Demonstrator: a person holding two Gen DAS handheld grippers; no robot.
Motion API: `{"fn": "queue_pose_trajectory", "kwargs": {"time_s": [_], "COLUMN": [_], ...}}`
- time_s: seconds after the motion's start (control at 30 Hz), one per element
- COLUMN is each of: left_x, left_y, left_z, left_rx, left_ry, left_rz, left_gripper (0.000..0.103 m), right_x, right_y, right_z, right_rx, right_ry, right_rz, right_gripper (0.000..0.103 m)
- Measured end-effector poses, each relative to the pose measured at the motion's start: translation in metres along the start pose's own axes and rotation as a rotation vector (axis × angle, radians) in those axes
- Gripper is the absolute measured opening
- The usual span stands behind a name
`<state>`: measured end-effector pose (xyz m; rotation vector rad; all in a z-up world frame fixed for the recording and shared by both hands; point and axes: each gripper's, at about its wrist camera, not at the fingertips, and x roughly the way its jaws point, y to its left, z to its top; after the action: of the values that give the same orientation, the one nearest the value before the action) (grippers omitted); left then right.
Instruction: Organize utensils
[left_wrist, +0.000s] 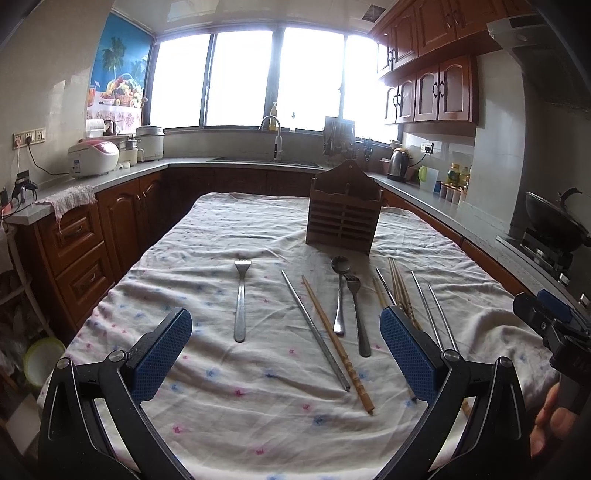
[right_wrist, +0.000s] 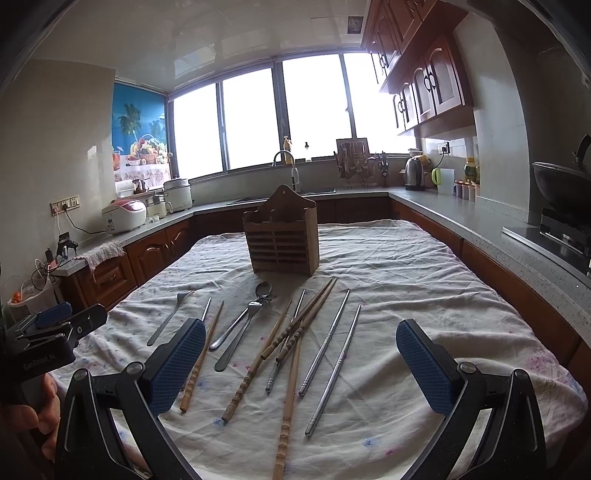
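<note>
A wooden slatted utensil holder (left_wrist: 343, 214) (right_wrist: 282, 240) stands upright on the cloth-covered table. In front of it lie a lone fork (left_wrist: 241, 299) (right_wrist: 168, 321), a spoon (left_wrist: 340, 295) (right_wrist: 242, 317) with a second fork (left_wrist: 359, 314) (right_wrist: 240, 336) beside it, several wooden chopsticks (left_wrist: 338, 343) (right_wrist: 255, 362) and several metal chopsticks (left_wrist: 314, 328) (right_wrist: 334, 362). My left gripper (left_wrist: 286, 354) hovers open above the near cloth, facing the utensils. My right gripper (right_wrist: 301, 365) is open too, above the chopsticks. Neither holds anything.
The floral white tablecloth (left_wrist: 258, 406) (right_wrist: 424, 280) covers the table. Kitchen counters ring the room, with rice cookers (left_wrist: 94, 157) at left, a sink with a faucet (left_wrist: 271, 129) at the back, a kettle (left_wrist: 399, 164) and a wok (left_wrist: 554, 218) at right.
</note>
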<state>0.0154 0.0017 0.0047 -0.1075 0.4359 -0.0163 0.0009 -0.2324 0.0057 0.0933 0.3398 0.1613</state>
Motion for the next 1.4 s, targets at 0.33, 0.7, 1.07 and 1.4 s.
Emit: {"fn": "queue_pose_trajectory", "kwargs": {"time_s": [0.33, 0.7, 1.07, 1.4], "left_x": [0.05, 0.107, 0.179, 0.237], "left_y": [0.013, 0.015, 0.01, 0.006], "left_z": [0.015, 0.041, 0.051, 0.039], "left_rx": [-0.067, -0.061, -0.043, -0.06], "left_ry": [0.151, 0.254, 0.433, 0.593], "left_rz": [-0.036, -0.014, -0.044, -0.048], "left_gripper": [0.103, 0.096, 0.058, 0.035], "right_x": [0.03, 0.085, 0.149, 0.22], "right_y": [-0.017, -0.049, -0.06, -0.072], "right_z": [0.012, 0.03, 0.044, 0.034], "right_rx": [0.061, 0.168, 0.216, 0.258], "right_ry": [0.088, 0.211, 0.337, 0.508], "right_rz": [0.001, -0.008, 0.013, -0.001], "right_gripper": [0.103, 0.086, 0.055, 0.031]}}
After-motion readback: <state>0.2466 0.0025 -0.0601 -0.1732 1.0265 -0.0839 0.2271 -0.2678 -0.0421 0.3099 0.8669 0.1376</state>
